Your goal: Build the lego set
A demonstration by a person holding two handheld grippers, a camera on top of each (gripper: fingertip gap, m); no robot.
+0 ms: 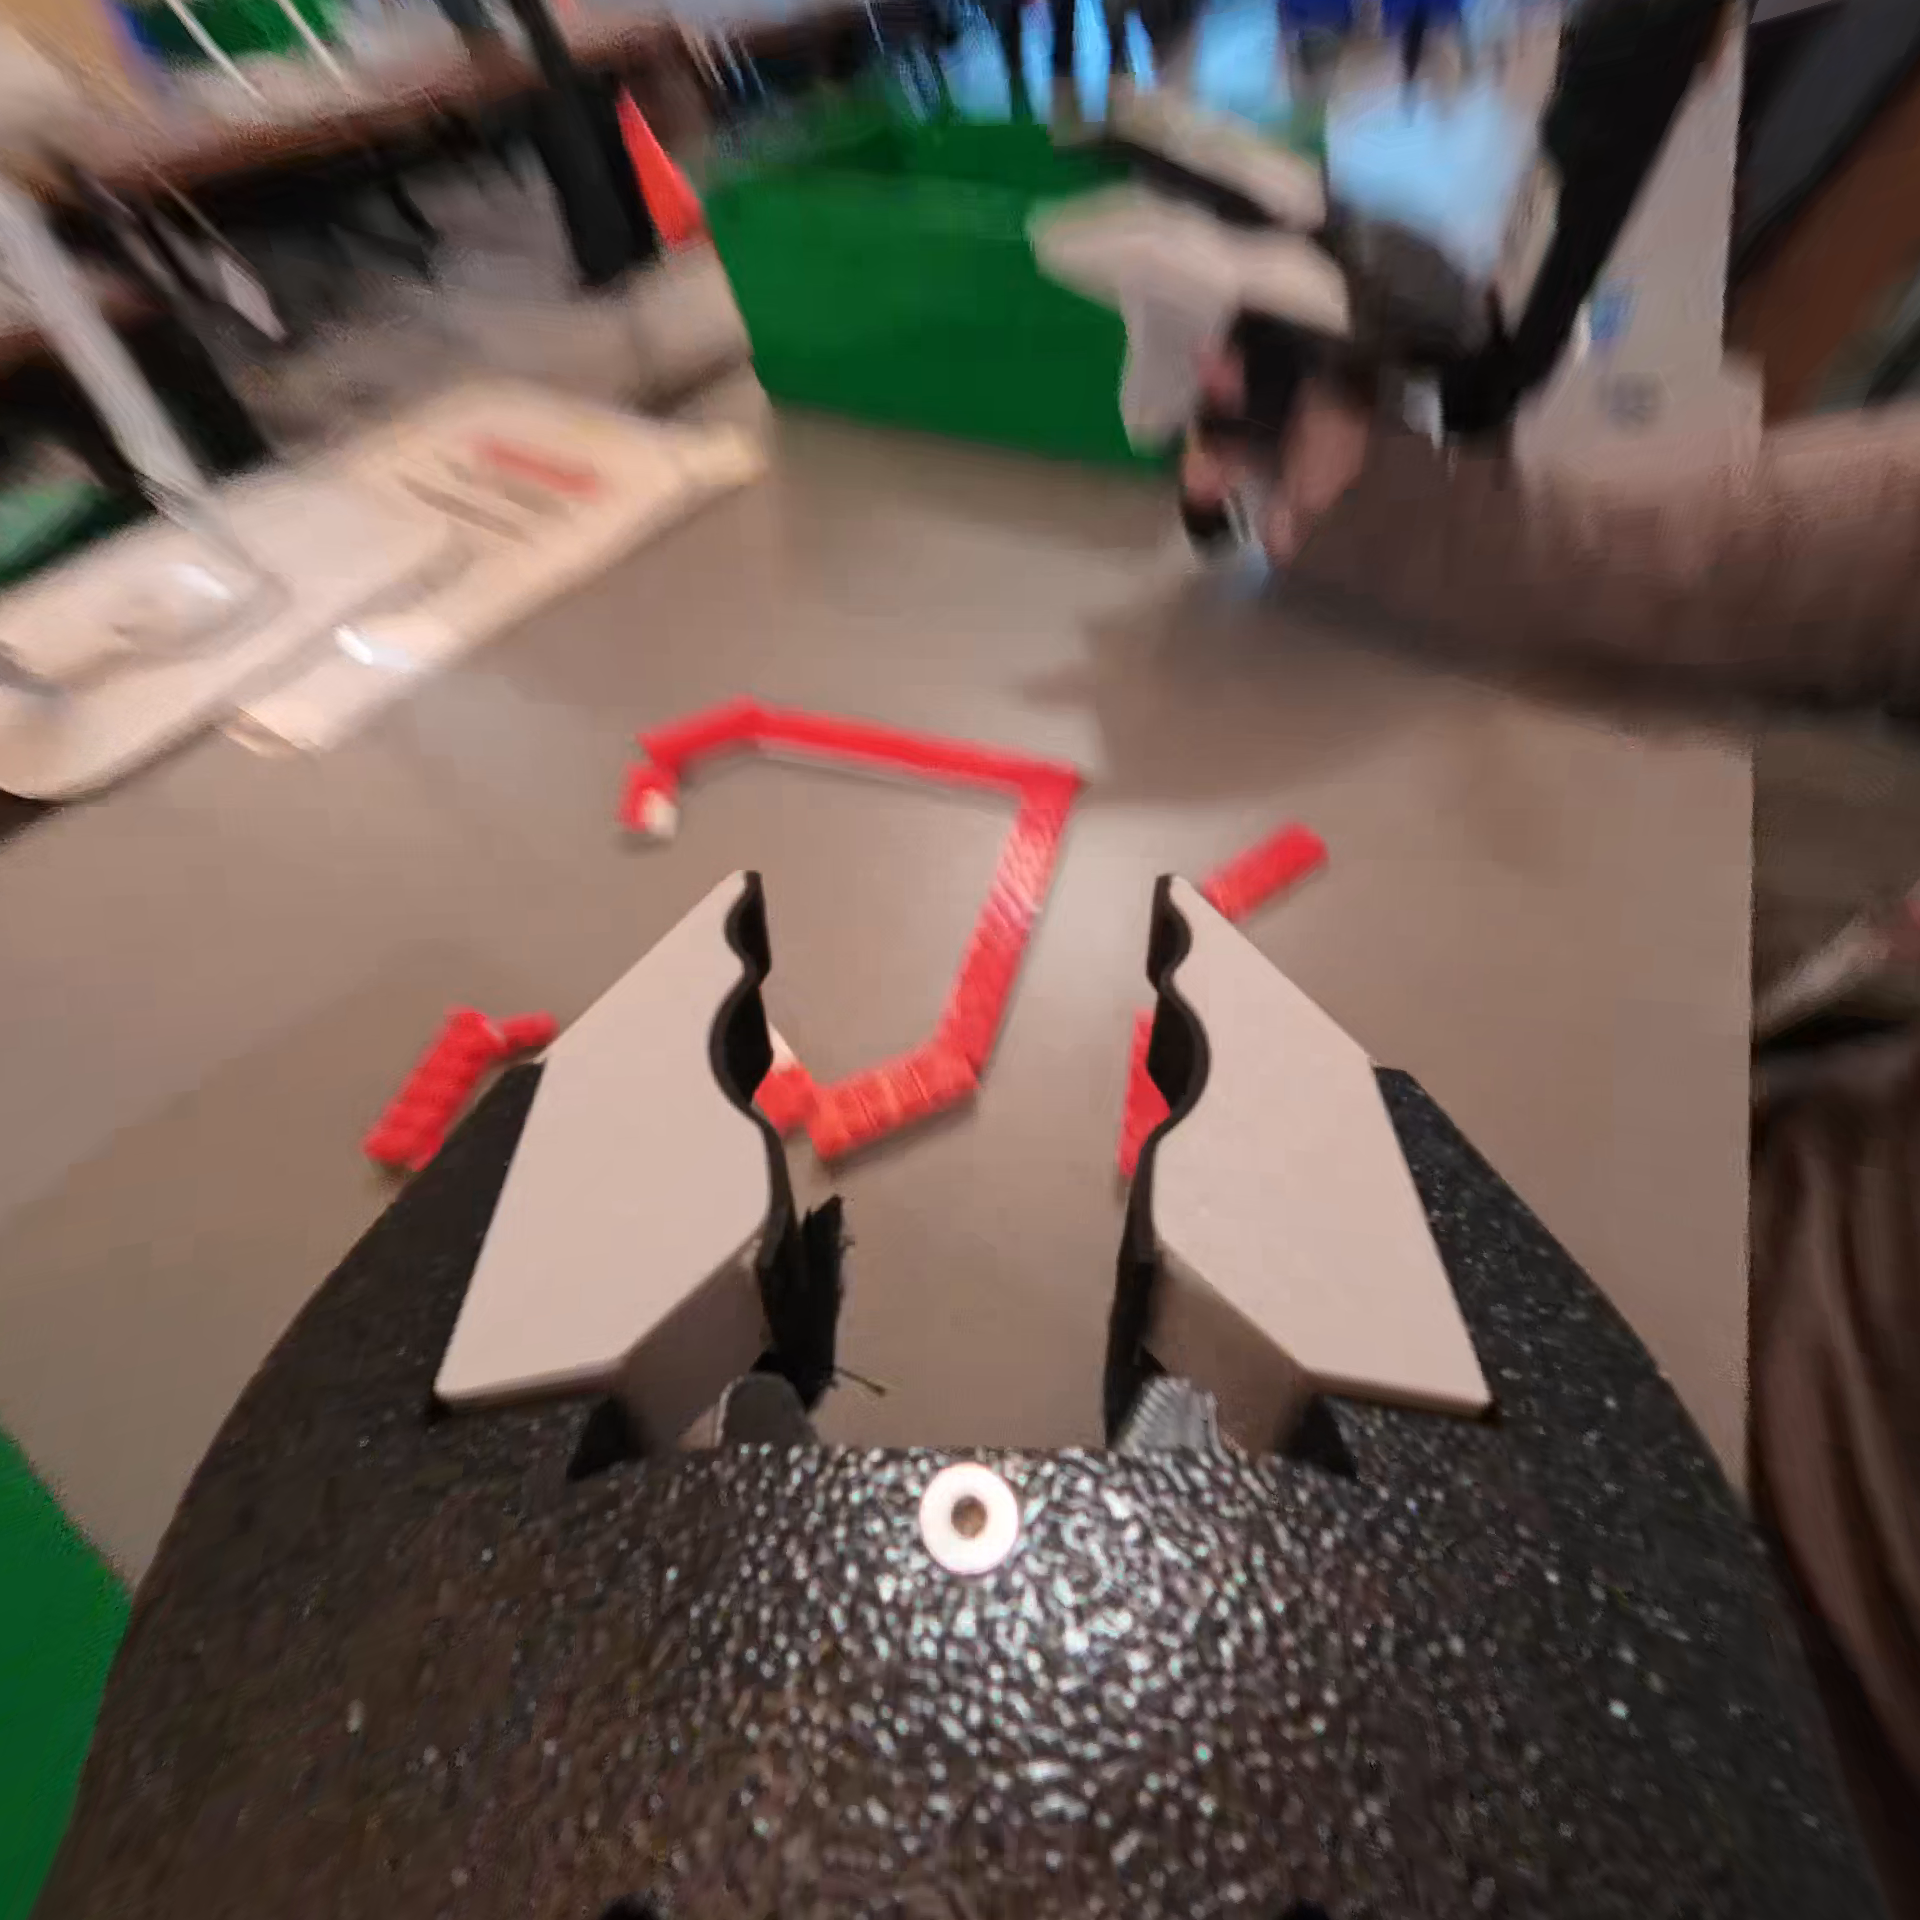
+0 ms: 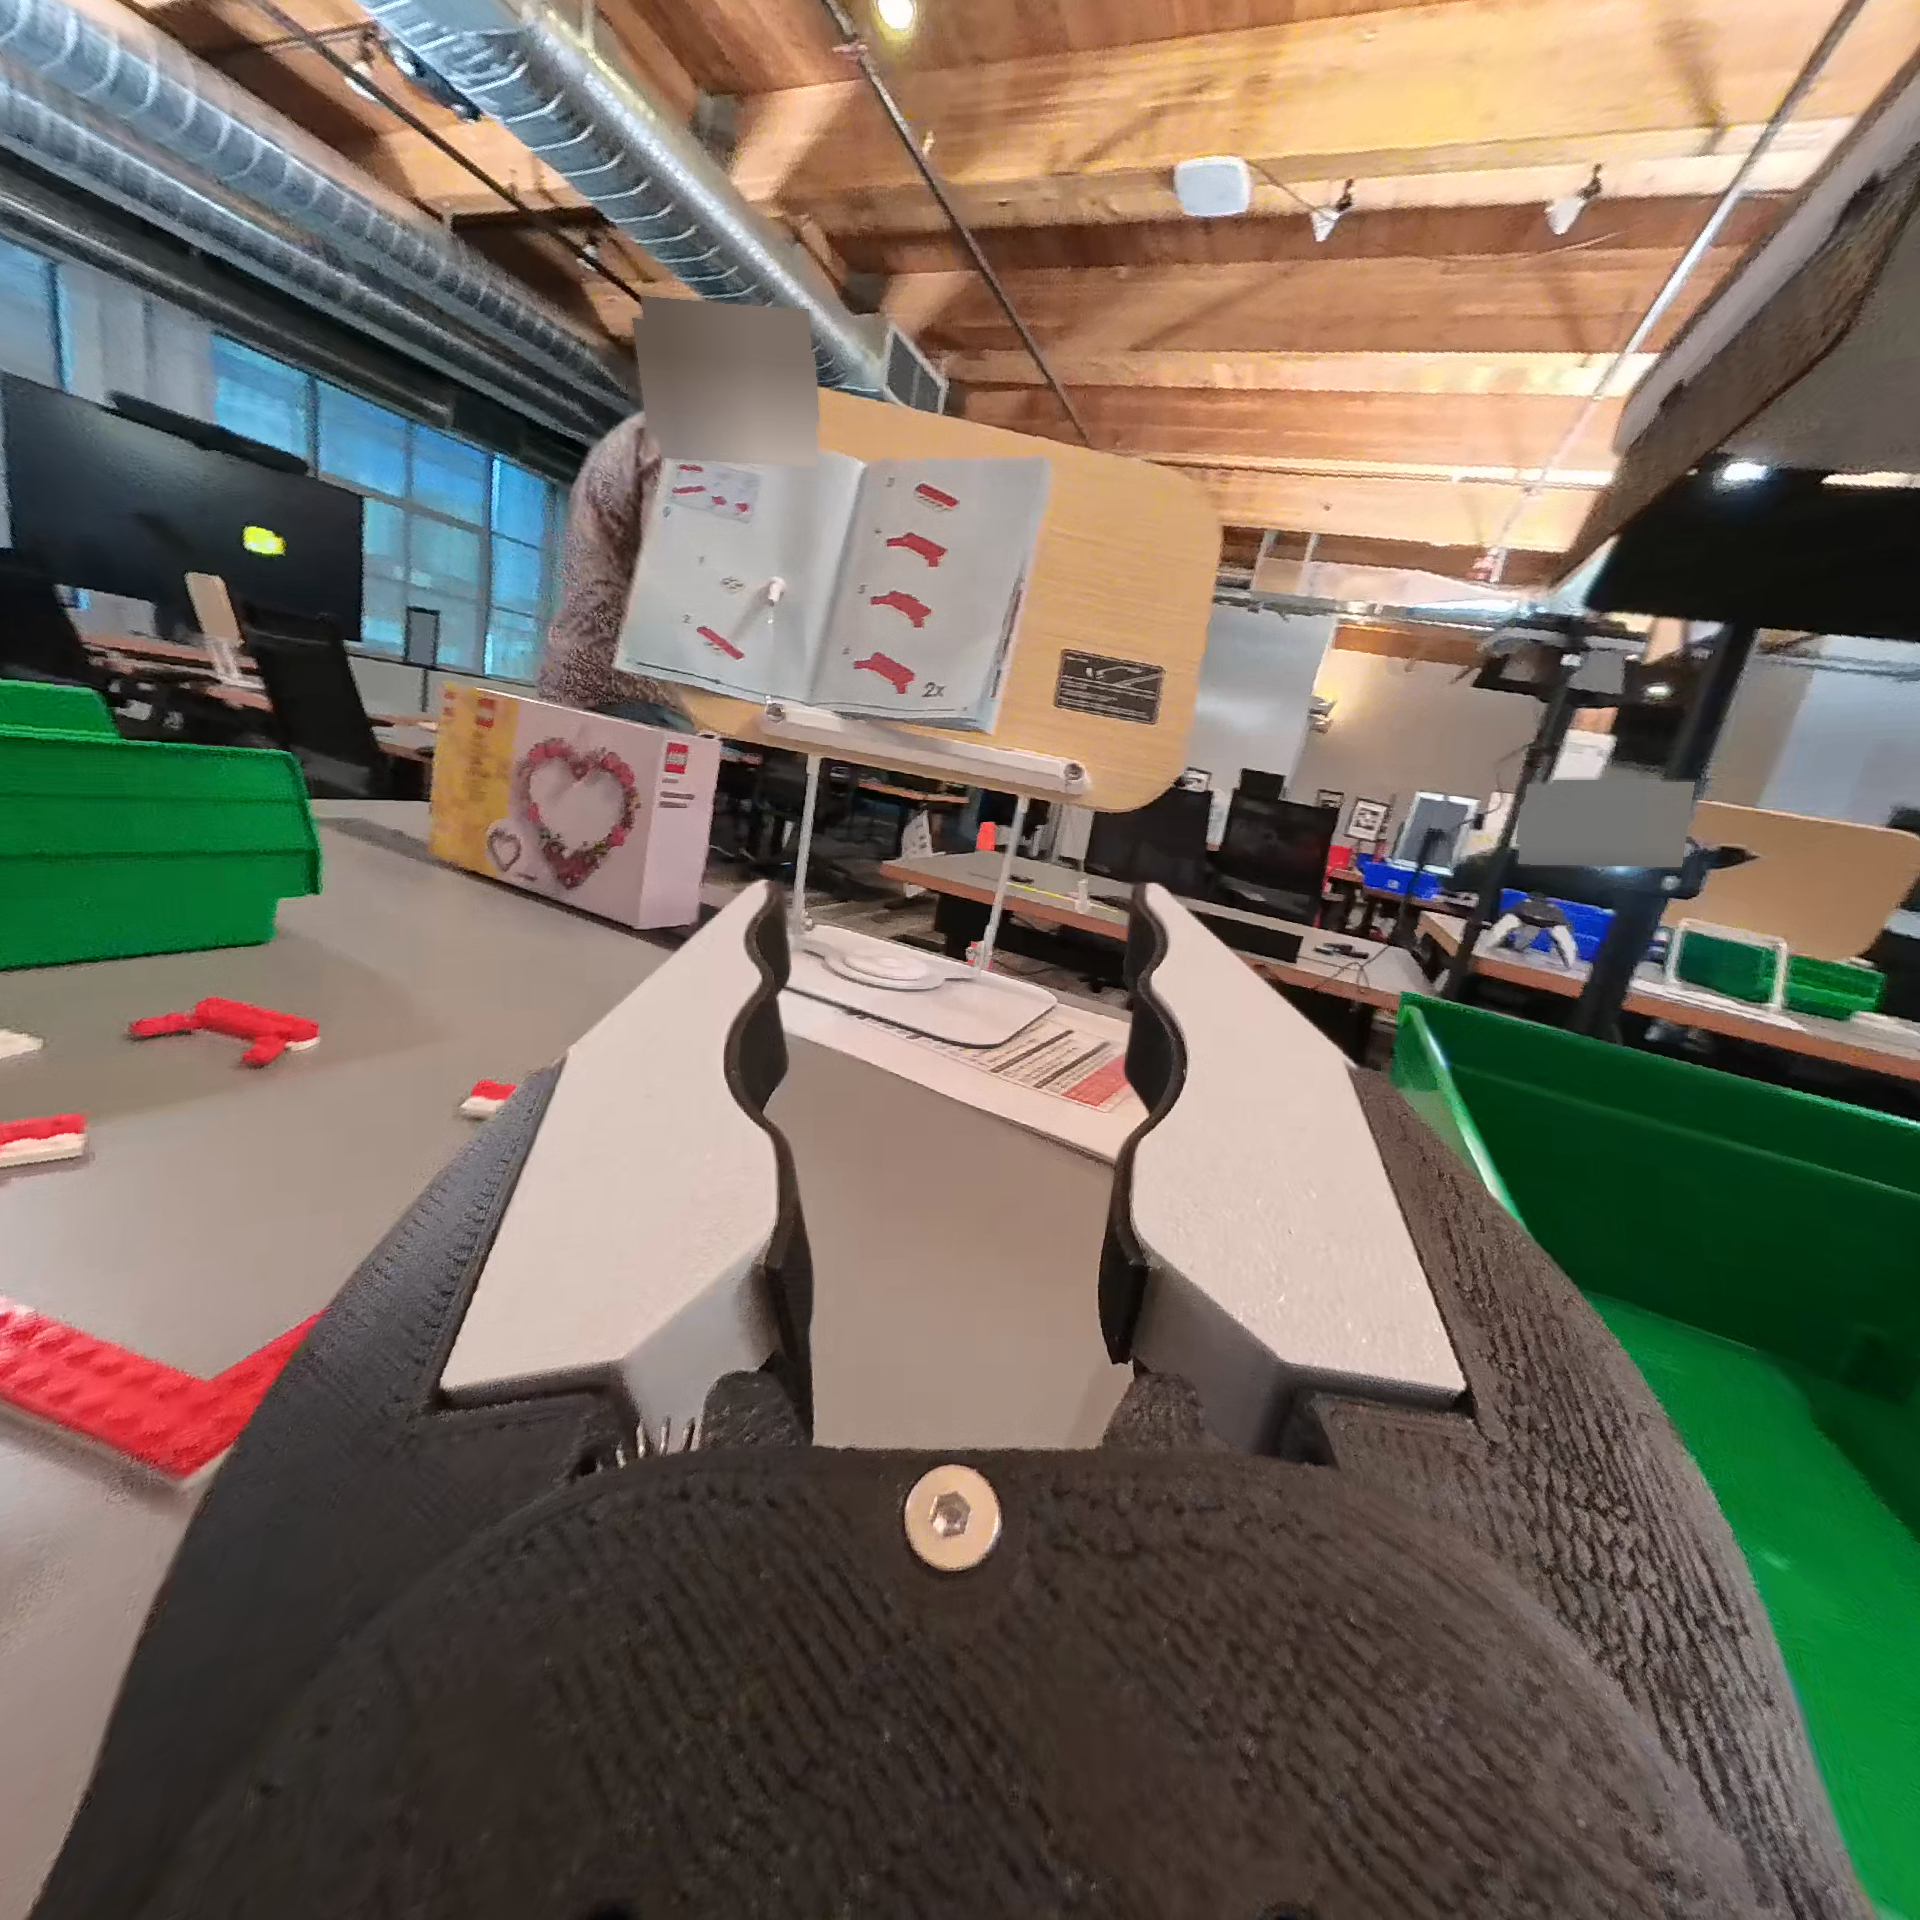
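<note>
The long red lego frame, an angular open outline of joined plates, is seen flat on the grey counter directly ahead of and below the left gripper, whose jaws are held wide apart with nothing between them. One straight limb of the frame runs away from the jaws and slightly to the right, so its long axis lies nearly along the line of approach; a nearer limb crosses just in front of the left finger. Loose red pieces are scattered to either side: a short stack near the left finger and a bar beyond the right one. The right gripper is likewise spread wide and empty, and is pointed up and away toward the instruction booklet on its stand, with a green bin at its right; only a corner of the frame is caught at its lower left. The left gripper is therefore judged the nearer and better aligned.
</note>
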